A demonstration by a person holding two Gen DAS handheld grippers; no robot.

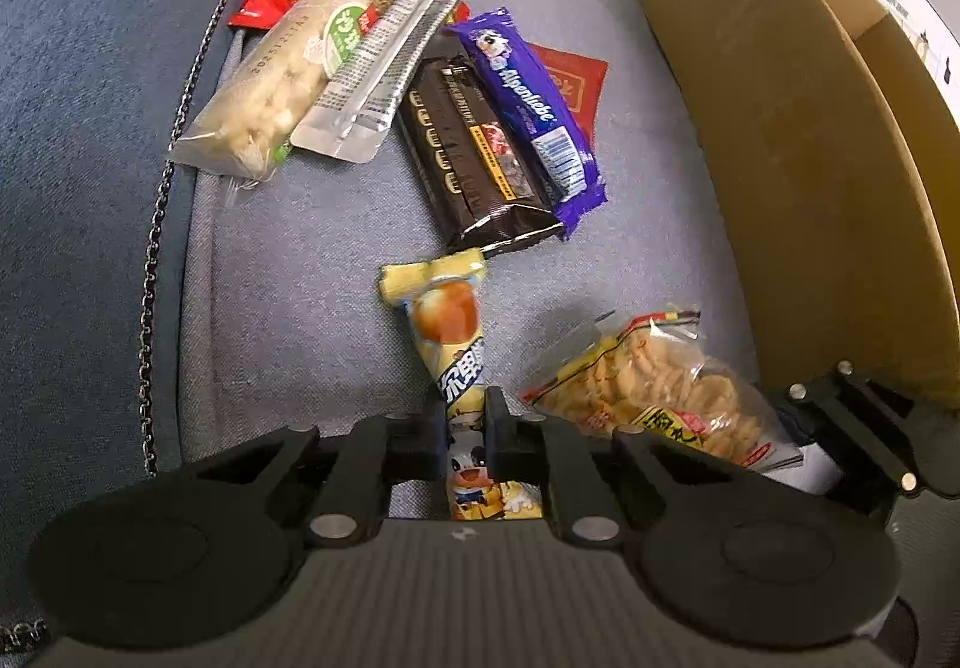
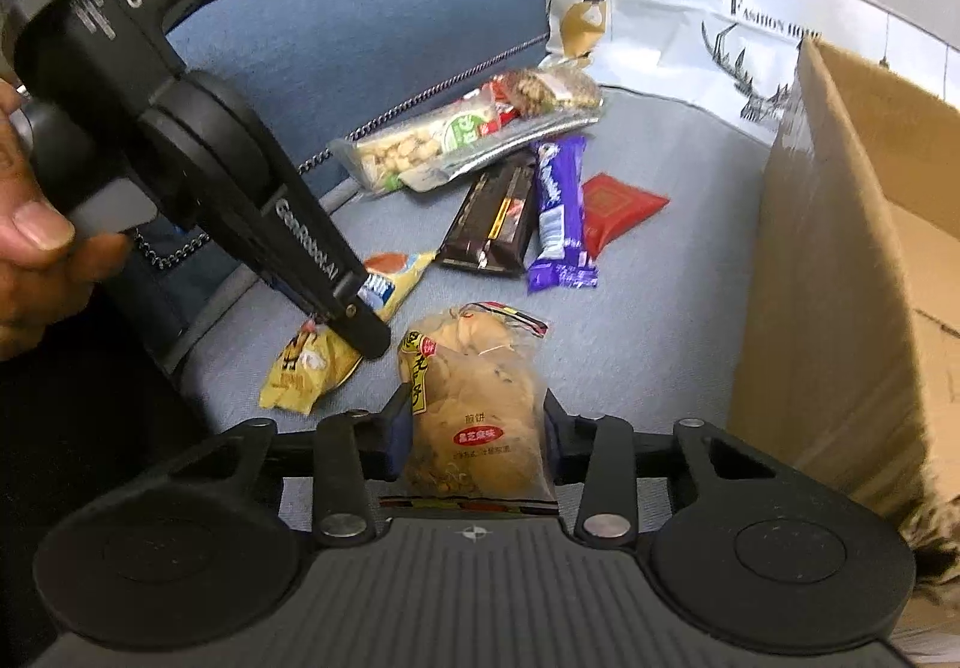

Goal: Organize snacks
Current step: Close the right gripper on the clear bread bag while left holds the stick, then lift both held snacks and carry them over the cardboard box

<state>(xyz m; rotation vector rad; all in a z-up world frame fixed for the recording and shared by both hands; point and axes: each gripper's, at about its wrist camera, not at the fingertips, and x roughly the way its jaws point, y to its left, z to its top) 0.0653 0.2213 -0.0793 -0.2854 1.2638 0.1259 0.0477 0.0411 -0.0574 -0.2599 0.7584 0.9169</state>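
Observation:
My left gripper (image 1: 467, 431) is shut on a long yellow snack packet (image 1: 450, 344) with a cartoon print, low over the grey sofa cushion. From the right wrist view the left gripper (image 2: 351, 317) pinches that yellow packet (image 2: 309, 368) at its middle. My right gripper (image 2: 477, 425) is closed on a clear bag of rice crackers (image 2: 474, 404), which also shows in the left wrist view (image 1: 648, 386). A pile of snacks lies beyond: a purple Alpenliebe bar (image 1: 528, 110), a dark brown bar (image 1: 474, 152), a peanut bar (image 1: 270, 92).
An open cardboard box (image 2: 840, 278) stands at the right, also in the left wrist view (image 1: 798, 128). A red packet (image 2: 618, 209) lies near the box. A blue cushion (image 2: 372, 26) with a chain trim lies at the left. A printed white bag (image 2: 690, 14) stands behind.

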